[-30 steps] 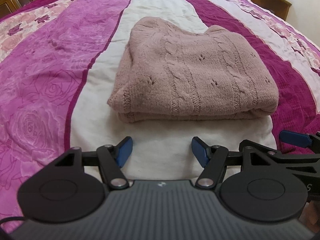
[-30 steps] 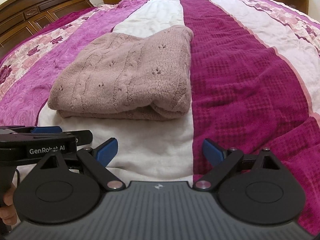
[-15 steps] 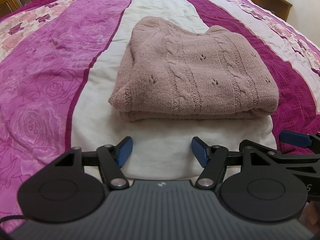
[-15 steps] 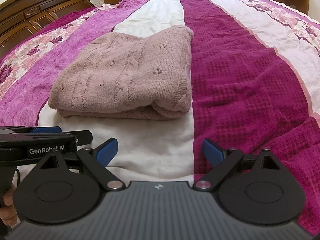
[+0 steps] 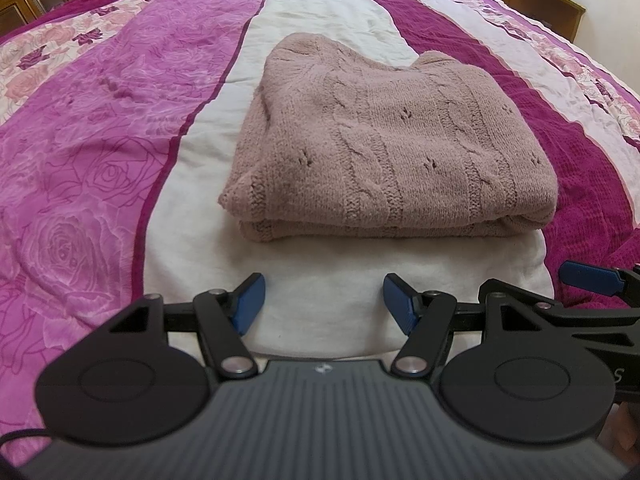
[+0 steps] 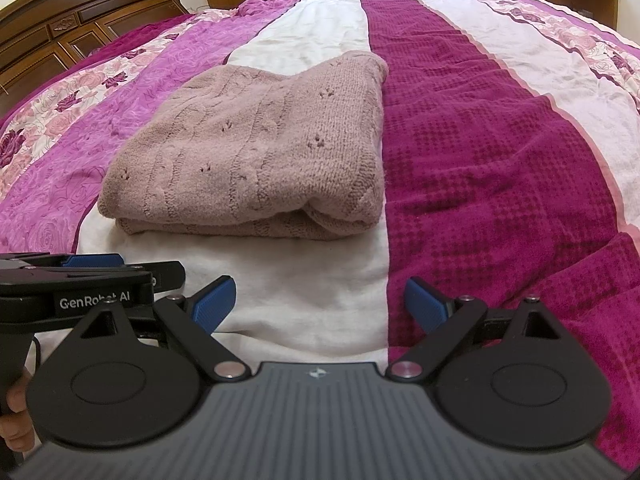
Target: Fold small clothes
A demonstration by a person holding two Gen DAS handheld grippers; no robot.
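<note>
Here, my left gripper (image 5: 323, 306) and right gripper (image 6: 319, 302), fingers spread wide and empty, hover low in frame before the folded sweater (image 5: 394, 148) on the bed (image 5: 100, 120); any tidying pinch should take both layers at an edge.

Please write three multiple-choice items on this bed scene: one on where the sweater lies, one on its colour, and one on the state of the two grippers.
1. Where does the sweater lie?
A. mostly on the bedspread's white stripe
B. on the headboard
C. between the left gripper's fingers

2. What colour is the sweater?
A. navy
B. dusty pink
C. green

3. How are the left gripper and right gripper?
A. both shut on cloth
B. one open, one shut
C. both open, holding nothing

Answers: 1 A, white fabric shows around its near edge. 2 B, the knit is pale pink in both views. 3 C, blue pads stand apart over bare bedspread.
</note>
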